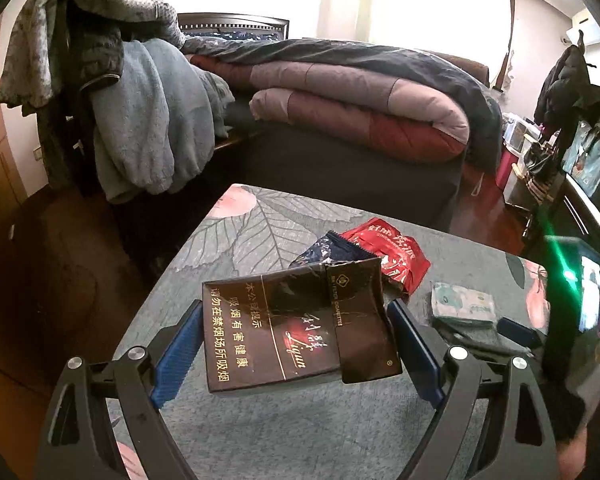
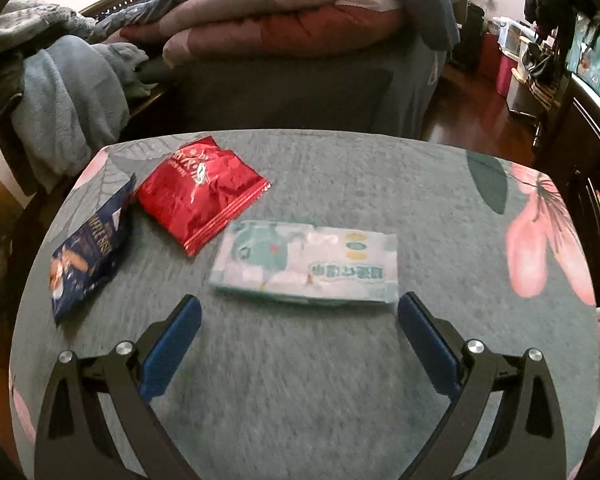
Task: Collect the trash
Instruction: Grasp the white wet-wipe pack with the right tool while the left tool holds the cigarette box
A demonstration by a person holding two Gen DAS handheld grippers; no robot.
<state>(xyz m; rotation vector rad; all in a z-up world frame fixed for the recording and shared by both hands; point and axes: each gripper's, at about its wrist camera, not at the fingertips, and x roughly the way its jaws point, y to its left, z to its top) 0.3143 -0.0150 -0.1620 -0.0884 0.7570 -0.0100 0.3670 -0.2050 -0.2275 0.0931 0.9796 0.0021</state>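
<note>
We see a dark brown cigarette pack (image 1: 276, 332) with gold Chinese print and a torn-open flap, sitting between the blue pads of the left gripper (image 1: 296, 344); the jaws stand spread to the pack's width, and we cannot tell whether the pads actually press its sides or whether it rests on the table (image 1: 340, 420). Behind it, farther off, lie a crumpled navy snack bag (image 1: 332, 250) and, to its right, a red foil bag (image 1: 396, 254), both partly hidden by the pack in the left view. In the right view the navy bag (image 2: 90, 248) lies at the near left of the grey floral cloth, the red bag (image 2: 200, 192) just beside it and farther back, its print too creased to read. Right of them a pale green-and-white tissue pack (image 2: 308, 266) lies flat, its lettering blurred. The right gripper (image 2: 300, 336) hovers just near of the tissue pack, jaws spread wide and holding nothing. Beyond the table are a bed (image 2: 300, 92) with a folded quilt (image 2: 280, 16), a blue blanket (image 2: 68, 100) at far left, and cluttered shelves (image 2: 540, 60) at far right.
</note>
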